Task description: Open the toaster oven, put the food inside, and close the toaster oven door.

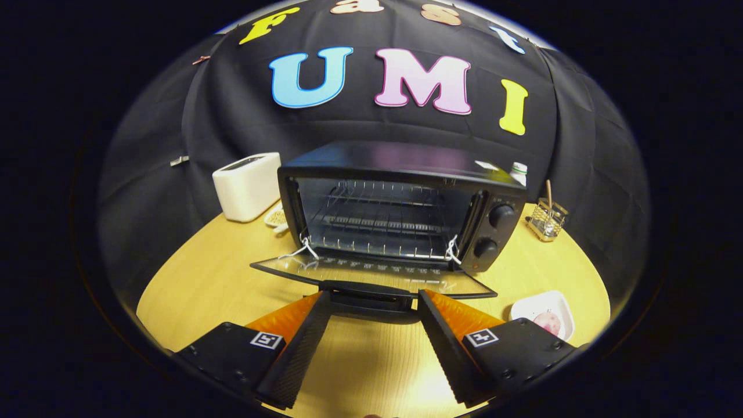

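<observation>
Toaster oven (400, 203) at the centre of the table (191, 284), its glass door (371, 271) folded fully down toward the near side so that the cavity and its wire rack (380, 223) stand exposed; white cords (302, 251) tied at both lower corners of the opening appear to limit the door's drop and keep it roughly level. The door's black handle (368, 295) lies at the near edge, directly between the tips of the gripper (371, 299), whose jaws are spread wide, one orange-backed finger (296, 316) at either end of the handle and neither visibly pressing on it; this placement suggests the jaws have just let go of the handle, or merely frame it, with the opening step complete. The food (548, 322), a pinkish piece, sits in a shallow white tray (537, 307) on the table to the near right of the oven, just beyond the right finger, well placed for a short reach and transfer onto the rack. Two control knobs (500, 216) occupy the oven's right panel. Farther left stands a white toaster (248, 186) with a small dish (276, 217) beside it; at far right, a small wire holder (547, 217) with a stick in it. The likely next move is a swing right to the tray, keeping clear of the lowered door.
</observation>
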### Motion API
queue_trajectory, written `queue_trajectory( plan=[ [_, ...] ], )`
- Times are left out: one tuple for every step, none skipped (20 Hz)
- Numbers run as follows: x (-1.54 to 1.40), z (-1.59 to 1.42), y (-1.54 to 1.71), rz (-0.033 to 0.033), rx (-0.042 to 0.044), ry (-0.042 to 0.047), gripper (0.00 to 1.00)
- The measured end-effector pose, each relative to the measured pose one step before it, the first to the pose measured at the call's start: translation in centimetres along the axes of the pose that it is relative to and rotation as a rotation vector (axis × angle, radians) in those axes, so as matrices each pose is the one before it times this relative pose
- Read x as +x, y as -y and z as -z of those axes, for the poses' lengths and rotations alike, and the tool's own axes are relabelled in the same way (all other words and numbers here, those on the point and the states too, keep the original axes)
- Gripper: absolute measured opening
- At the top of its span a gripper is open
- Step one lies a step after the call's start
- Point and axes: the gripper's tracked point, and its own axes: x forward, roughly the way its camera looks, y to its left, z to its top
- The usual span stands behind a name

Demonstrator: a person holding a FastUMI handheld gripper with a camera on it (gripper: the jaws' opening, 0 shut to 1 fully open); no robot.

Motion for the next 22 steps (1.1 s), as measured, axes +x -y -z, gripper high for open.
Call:
queue_trajectory(
  plan=[
    [0.074,1.331,-0.111,-0.00471,-0.00195,-0.03038,0.98],
    [0.246,1.39,-0.114,-0.00282,0.00443,-0.03416,0.98],
    [0.227,1.526,0.272,0.01057,0.00654,-0.04687,0.98],
    [0.641,1.169,0.327,0.00907,0.00294,-0.03778,0.99],
    [0.363,1.069,0.291,0.01162,0.00246,-0.03849,0.99],
    [0.08,-0.025,-0.027,-0.00151,0.01461,-0.00731,0.99],
    [-0.732,0.078,-0.118,-0.01141,0.01292,-0.0021,0.99],
    [-0.461,-0.199,0.096,-0.01113,0.00817,-0.00101,0.99],
    [-0.789,-0.489,0.406,-0.00781,-0.00232,0.00653,0.99],
    [-0.892,-0.616,0.705,-0.00187,-0.00517,0.01558,0.99],
    [-0.77,-0.586,0.762,-0.00657,-0.00433,0.01576,0.99],
    [-0.737,-0.454,0.827,-0.01338,-0.00512,0.00661,0.99],
    [-0.627,-0.381,0.908,-0.0109,-0.01055,0.00309,0.99],
    [-0.694,-0.438,1.41,-0.00175,-0.0158,0.00587,0.99],
    [-0.71,-0.424,1.466,0.00164,-0.01396,0.01246,0.99],
    [-0.598,-0.614,1.46,0.00266,-0.01156,0.01811,0.99],
    [-0.558,-0.577,1.493,0.004,-0.01009,0.01647,0.99],
    [-0.348,-0.464,1.508,0.00239,-0.01003,0.00958,0.99],
    [-0.401,-0.292,1.387,0.00104,-0.0096,0.00379,0.99],
    [-0.392,-0.435,1.366,-0.00216,-0.00583,0.00537,0.99],
    [-0.482,-0.463,1.226,-0.00531,-0.00205,0.0095,0.99],
    [-0.407,-0.407,1.194,-0.00685,-0.00482,0.00682,0.99]
  ],
)
